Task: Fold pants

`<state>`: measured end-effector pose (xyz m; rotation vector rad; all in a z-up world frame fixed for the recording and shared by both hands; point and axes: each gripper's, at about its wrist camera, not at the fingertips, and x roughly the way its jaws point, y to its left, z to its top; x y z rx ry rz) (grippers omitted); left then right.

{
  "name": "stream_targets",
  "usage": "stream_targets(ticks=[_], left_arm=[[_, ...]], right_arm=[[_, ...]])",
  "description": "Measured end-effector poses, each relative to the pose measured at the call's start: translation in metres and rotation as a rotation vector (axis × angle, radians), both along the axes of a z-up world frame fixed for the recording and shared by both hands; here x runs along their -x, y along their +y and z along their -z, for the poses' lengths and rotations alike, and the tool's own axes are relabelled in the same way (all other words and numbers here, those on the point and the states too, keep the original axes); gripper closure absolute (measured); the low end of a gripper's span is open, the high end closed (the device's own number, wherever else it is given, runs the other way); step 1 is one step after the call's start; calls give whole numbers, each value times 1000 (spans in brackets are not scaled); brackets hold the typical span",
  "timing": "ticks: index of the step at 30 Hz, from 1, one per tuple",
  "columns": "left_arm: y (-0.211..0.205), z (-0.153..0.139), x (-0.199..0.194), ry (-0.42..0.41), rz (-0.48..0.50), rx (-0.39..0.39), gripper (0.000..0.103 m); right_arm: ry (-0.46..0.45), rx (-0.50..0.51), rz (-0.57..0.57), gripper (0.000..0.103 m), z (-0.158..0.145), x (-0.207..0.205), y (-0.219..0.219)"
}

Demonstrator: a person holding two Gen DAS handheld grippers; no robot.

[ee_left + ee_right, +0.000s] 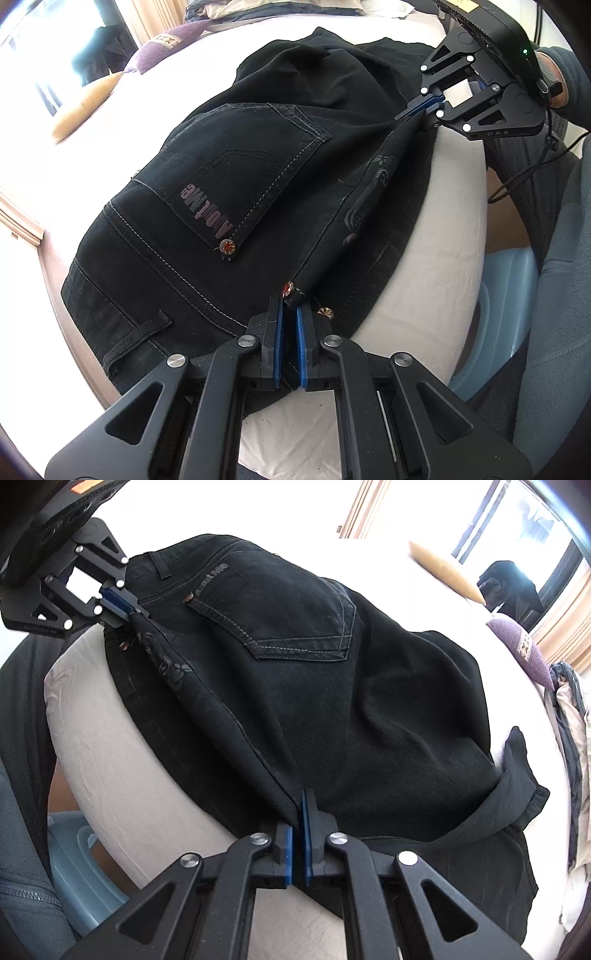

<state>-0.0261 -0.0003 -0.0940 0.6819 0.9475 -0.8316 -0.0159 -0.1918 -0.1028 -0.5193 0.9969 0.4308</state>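
Note:
Black jeans (229,177) lie on a white bed, back pocket up, seat toward the bed's near edge; they also fill the right wrist view (332,701). My left gripper (290,306) is shut on the waistband corner beside a rivet. My right gripper (297,812) is shut on the same folded edge further along. Each gripper shows in the other's view: the right one (424,109) at upper right, the left one (127,611) at upper left. The edge is stretched taut between them, lifted a little off the lower layer.
The white bed (424,258) curves off at its near edge. A pale blue plastic tub (498,295) stands below it on the floor. Cushions (85,99) and piled clothes (576,738) lie at the far side near a window. The person's grey sleeve (561,258) is at right.

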Motion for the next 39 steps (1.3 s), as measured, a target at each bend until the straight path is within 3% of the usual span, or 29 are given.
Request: stream_targets(ticks=[5,11,22,31,34,36,38,39], left_arm=[[19,3,4,-2,5,4,98],[14,3,0,-19,31,-21,98],[12,9,-4,-26,6,1,98],[15,3,-19,40,-57,15,90],[17,-10,-19,104,-54,8,84],[20,-20,-18,142,-43,-1,67],[22,-34,-18,132,-53,4,52],[21,-44,-21,127,-61,28,52]], right_arm=[[1,8,2,97,3,7,2],[-3,24,2,97,7,20,3],[-21,67,-18,97,11,43,21],[-36,45,24,91,18,42,18],[-47,17,84,66,14,39,7],[-56,-3,141,36,10,37,-3],[-41,-55,184,29,5,33,-15],[-25,-86,196,29,4,32,-20]])
